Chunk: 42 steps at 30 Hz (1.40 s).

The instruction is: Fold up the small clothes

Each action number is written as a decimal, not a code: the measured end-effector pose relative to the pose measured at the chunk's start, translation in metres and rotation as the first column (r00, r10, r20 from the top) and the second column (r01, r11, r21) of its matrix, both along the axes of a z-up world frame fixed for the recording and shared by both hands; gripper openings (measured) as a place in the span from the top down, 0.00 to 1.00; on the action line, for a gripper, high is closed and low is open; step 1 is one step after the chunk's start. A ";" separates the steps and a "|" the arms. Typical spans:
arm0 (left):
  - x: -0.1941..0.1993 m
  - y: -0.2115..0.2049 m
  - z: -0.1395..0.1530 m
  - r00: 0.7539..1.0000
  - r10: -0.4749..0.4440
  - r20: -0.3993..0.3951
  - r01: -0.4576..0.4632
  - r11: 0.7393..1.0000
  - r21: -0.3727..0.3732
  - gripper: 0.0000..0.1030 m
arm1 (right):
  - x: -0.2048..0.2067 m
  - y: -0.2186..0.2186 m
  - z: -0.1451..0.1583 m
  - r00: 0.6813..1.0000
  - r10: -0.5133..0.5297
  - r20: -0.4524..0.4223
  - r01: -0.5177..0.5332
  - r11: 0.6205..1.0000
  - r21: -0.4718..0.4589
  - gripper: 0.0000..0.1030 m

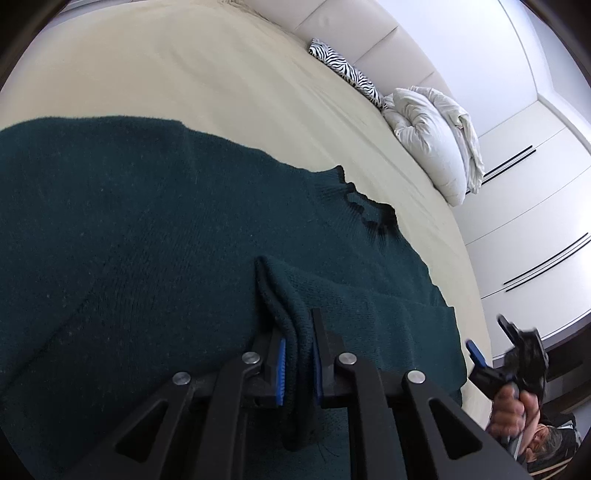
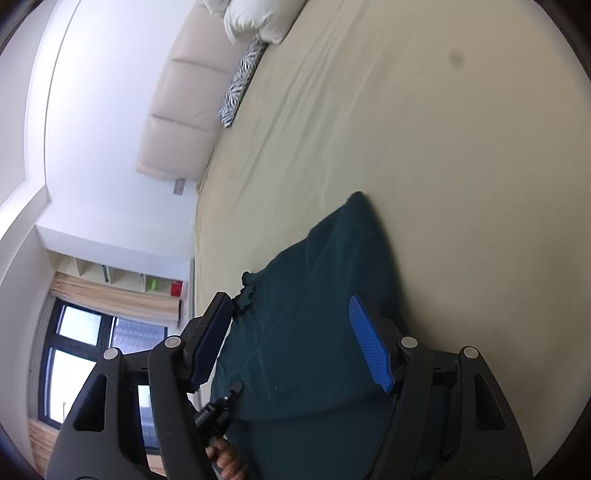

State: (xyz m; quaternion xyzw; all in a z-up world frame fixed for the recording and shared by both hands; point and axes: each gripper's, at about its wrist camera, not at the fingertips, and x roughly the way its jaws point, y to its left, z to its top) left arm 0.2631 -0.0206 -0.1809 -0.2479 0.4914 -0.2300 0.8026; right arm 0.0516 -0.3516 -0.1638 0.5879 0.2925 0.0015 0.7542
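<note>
A dark green knitted sweater (image 1: 147, 236) lies spread on a cream bed sheet (image 1: 207, 74), its neck opening (image 1: 365, 210) toward the headboard. My left gripper (image 1: 298, 354) is shut on a raised fold of the sweater, pinched between its blue pads. My right gripper (image 2: 291, 343) is open and empty above the sweater (image 2: 314, 332); it also shows in the left wrist view (image 1: 517, 354) at the right edge of the bed. The left gripper shows small in the right wrist view (image 2: 225, 402).
A white pillow (image 1: 432, 136) and a zebra-striped cushion (image 1: 347, 70) lie against the padded headboard (image 1: 354, 22). White wardrobe doors (image 1: 528, 221) stand beside the bed. A window (image 2: 85, 354) and shelves (image 2: 122, 277) show in the right wrist view.
</note>
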 end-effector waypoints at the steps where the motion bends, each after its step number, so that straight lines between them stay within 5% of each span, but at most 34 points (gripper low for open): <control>1: -0.001 0.001 -0.003 1.000 0.000 0.013 0.000 1.000 -0.009 0.86 | 0.011 -0.004 -0.004 1.000 0.008 -0.014 -0.008 1.000 0.002 0.36; 7: -0.005 0.003 -0.012 0.997 -0.010 0.081 0.012 1.000 -0.026 0.86 | 0.049 -0.014 -0.044 0.994 0.104 -0.036 -0.101 0.992 0.079 0.38; 15: -0.004 0.004 -0.014 0.996 -0.011 0.091 0.014 0.999 -0.035 0.87 | 0.004 0.005 -0.029 0.983 0.181 0.001 -0.181 0.981 0.069 0.37; 19: -0.005 0.003 -0.016 0.995 -0.010 0.098 0.013 0.999 -0.033 0.87 | -0.009 0.017 -0.009 0.973 0.211 0.096 -0.216 0.975 0.045 0.35; 21: -0.007 0.004 -0.017 0.995 -0.009 0.100 0.012 0.999 -0.037 0.87 | -0.009 0.027 -0.024 0.973 0.231 0.027 -0.231 0.973 0.014 0.25; 22: -0.008 0.003 -0.017 0.995 -0.008 0.102 0.012 0.999 -0.037 0.87 | -0.008 0.032 -0.038 0.970 0.243 0.002 -0.243 0.970 0.008 0.27; 24: -0.008 0.004 -0.017 0.995 -0.008 0.104 0.012 0.999 -0.039 0.87 | -0.015 0.033 -0.045 0.976 0.218 0.014 -0.217 0.976 -0.019 0.46; 28: -0.007 0.005 -0.010 0.996 -0.010 0.084 0.013 0.999 -0.030 0.85 | -0.032 0.042 -0.019 0.988 0.152 -0.013 -0.152 0.988 -0.037 0.40; 30: -0.016 0.011 0.004 0.997 0.005 0.080 -0.004 1.000 -0.013 0.65 | -0.042 0.054 0.005 0.990 0.138 0.005 -0.137 0.985 -0.104 0.34; 32: -0.033 0.030 0.023 0.993 0.060 0.103 -0.055 0.997 -0.047 0.25 | -0.055 0.072 0.027 0.987 0.152 0.049 -0.144 0.981 -0.133 0.33; 34: -0.055 0.059 0.044 0.981 0.134 0.144 -0.123 0.989 -0.082 0.19 | -0.063 0.092 0.046 0.981 0.171 0.087 -0.156 0.975 -0.157 0.31; 36: -0.077 0.100 0.059 0.966 0.204 0.157 -0.181 0.972 -0.152 0.19 | -0.065 0.116 0.057 0.972 0.207 0.109 -0.188 0.969 -0.159 0.30; 39: -0.111 0.178 0.063 0.922 0.367 0.123 -0.332 0.913 -0.238 0.20 | -0.061 0.156 0.064 0.957 0.263 0.123 -0.245 0.959 -0.142 0.30; 41: -0.135 0.233 0.057 0.865 0.496 0.081 -0.455 0.842 -0.291 0.22 | -0.059 0.177 0.065 0.947 0.294 0.131 -0.280 0.953 -0.120 0.30; 42: -0.153 0.270 0.049 0.812 0.583 0.035 -0.544 0.776 -0.320 0.22 | -0.057 0.187 0.065 0.942 0.308 0.131 -0.294 0.949 -0.113 0.30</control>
